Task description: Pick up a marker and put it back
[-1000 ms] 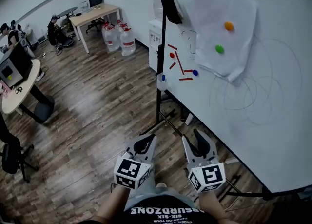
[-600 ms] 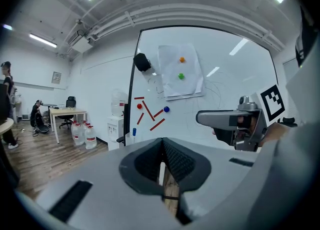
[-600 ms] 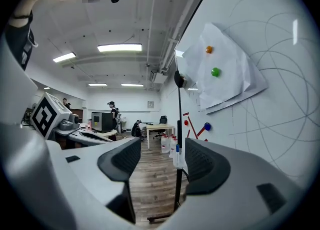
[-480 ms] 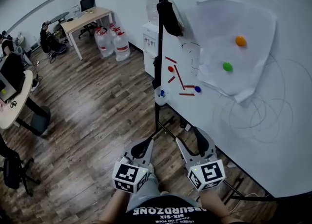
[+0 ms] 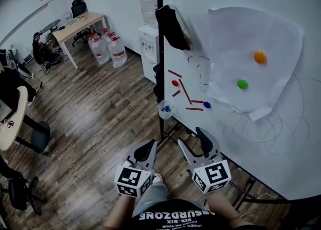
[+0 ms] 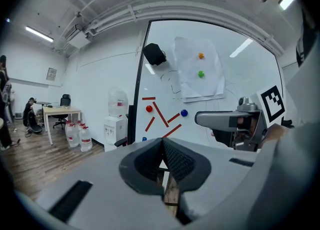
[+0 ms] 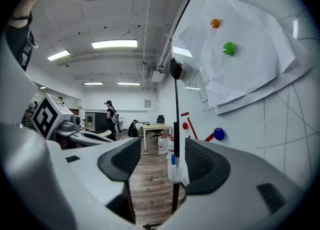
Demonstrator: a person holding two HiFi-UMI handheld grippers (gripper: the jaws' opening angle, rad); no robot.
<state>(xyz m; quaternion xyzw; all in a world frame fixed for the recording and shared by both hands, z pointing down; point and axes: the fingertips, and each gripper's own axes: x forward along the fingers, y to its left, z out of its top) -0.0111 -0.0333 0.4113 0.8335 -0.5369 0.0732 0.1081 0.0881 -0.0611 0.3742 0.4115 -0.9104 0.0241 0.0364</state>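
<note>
1. Reading this as the approach step: no marker is picked up yet, and both grippers sit low in front of the person, well apart from the whiteboard (image 5: 281,164).
2. The right gripper (image 5: 194,143) has its jaws spread wide. They've just been opening, and nothing is held between them.
3. The left gripper (image 5: 145,150) has its jaws closed together on nothing, so I'd guess it sits this one out.
4. The task's thing, a blue-capped marker (image 5: 167,107), stands upright in a small clear cup (image 5: 163,112) fixed by the black pole at the board's left edge. In the right gripper view that cup (image 7: 176,173) lines up right in the gap between the open jaws, just far off.
5. Next move, I reckon: bring the right gripper up to the cup, come in around the marker's cap end, then close. The cup is narrow, so the jaws need to clear its rim.
6. Other containers: only 1 marker is visible in the cup. Water jugs (image 5: 106,48) stand on the floor near a surface (image 5: 75,23). I can't tell how full they are.
</note>
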